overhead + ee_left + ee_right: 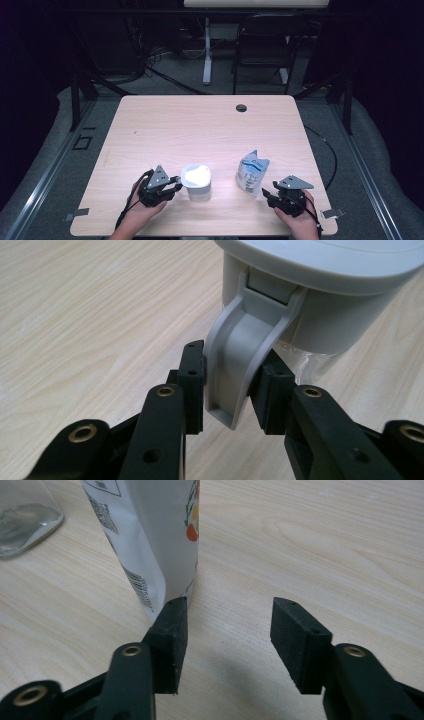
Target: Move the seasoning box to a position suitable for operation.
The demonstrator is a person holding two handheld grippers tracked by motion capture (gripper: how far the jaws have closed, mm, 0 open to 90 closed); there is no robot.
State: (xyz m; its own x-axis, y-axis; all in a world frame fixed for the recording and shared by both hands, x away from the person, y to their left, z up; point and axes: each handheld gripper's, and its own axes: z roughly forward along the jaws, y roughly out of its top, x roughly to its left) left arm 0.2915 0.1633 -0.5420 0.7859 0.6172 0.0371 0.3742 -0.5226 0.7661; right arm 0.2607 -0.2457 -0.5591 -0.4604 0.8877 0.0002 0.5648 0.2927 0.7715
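jug: a grey-white lidded jug (196,182) stands upright on the worktop (200,125), near its front edge and left of centre; the high view shows its pale round lid from above.
jug handle: a curved grey handle (240,365) hangs from under the lid rim on the side facing the left tool; its lower end is free, above the wood.
left tool: the left tool (172,187) lies just left of the jug, held in the person's left hand (142,205), and points right towards it. in the left gripper view its two black jaws stand on either side of the handle with the pads against it, so the tool grips the handle.
pouch: a white and blue stand-up pouch (252,172) stands right of the jug, apart from it, leaning slightly. the right gripper view shows a barcode and small print on its side, with a bit of red and orange artwork (192,522) at one edge.
right tool: the right tool (266,192) rests low at the pouch's lower right, held in the person's right hand (297,217). its jaws stand apart with bare worktop between them; the left pad is just at the pouch's bottom corner, and the pouch is not between them. the tool is open.
glass base: a clear rounded base (25,517) stands at the upper left of the right gripper view.
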